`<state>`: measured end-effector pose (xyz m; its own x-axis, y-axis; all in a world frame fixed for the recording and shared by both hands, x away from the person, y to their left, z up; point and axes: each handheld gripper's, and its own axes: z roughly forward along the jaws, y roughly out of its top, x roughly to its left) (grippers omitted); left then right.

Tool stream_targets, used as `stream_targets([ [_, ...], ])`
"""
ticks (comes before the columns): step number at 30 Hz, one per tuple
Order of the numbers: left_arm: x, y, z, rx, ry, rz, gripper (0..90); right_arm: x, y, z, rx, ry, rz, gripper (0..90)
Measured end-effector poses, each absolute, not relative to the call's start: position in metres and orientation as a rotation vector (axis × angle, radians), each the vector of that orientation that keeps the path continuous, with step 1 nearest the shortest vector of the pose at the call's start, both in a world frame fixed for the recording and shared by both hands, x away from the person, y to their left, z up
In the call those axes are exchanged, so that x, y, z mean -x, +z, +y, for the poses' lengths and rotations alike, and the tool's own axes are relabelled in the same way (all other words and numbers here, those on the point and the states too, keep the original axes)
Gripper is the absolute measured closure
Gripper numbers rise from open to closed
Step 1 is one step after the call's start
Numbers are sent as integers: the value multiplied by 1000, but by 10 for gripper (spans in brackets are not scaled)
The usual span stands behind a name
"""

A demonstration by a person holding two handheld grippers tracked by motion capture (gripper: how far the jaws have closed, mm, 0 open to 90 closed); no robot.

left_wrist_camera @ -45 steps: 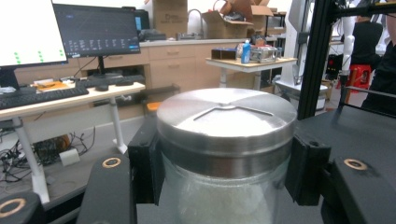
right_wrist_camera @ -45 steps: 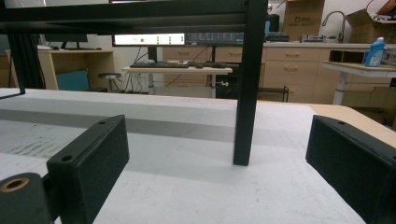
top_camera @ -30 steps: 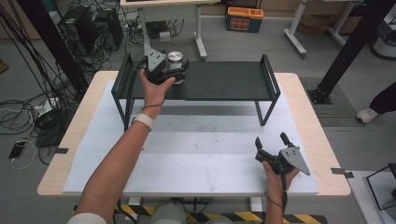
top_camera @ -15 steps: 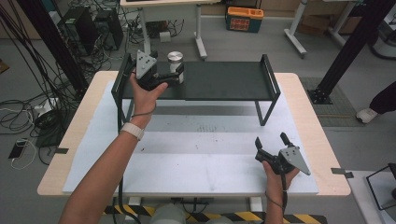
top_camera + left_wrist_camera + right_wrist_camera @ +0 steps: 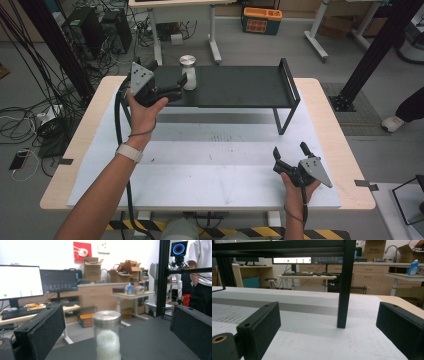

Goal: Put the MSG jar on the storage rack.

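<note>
A clear jar (image 5: 188,71) with a metal lid and white filling stands upright at the left end of the black shelf (image 5: 240,87). My left gripper (image 5: 179,88) is just left of it and points at it. Its jaws have just been opening and now stand wide. In the left gripper view the jar (image 5: 107,337) stands centred just ahead of the left gripper (image 5: 117,340), touching neither pad. My right gripper (image 5: 292,156) is open and holds nothing, low over the table's front right. In the right gripper view the right gripper (image 5: 329,327) faces a shelf leg (image 5: 344,290).
The shelf stands on black legs across the far half of the white-topped table (image 5: 210,165), with raised rails at both ends. A person (image 5: 200,272) in a white shirt stands beyond the table. Cables and stands crowd the floor on the left.
My left gripper let go of the jar and drew back to the left, away from it. The jar stays upright on the shelf. My right gripper has kept still.
</note>
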<state>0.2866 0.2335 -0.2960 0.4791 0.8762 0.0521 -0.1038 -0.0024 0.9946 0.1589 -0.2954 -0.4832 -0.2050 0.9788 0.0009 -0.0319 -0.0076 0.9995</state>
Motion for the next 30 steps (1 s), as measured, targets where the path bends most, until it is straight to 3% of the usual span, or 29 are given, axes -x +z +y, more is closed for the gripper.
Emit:
stream_targets([
  [30,-199,-369,285,-1312,1024,830,3,-159,-482,-296,-1090,1376,1337,54],
])
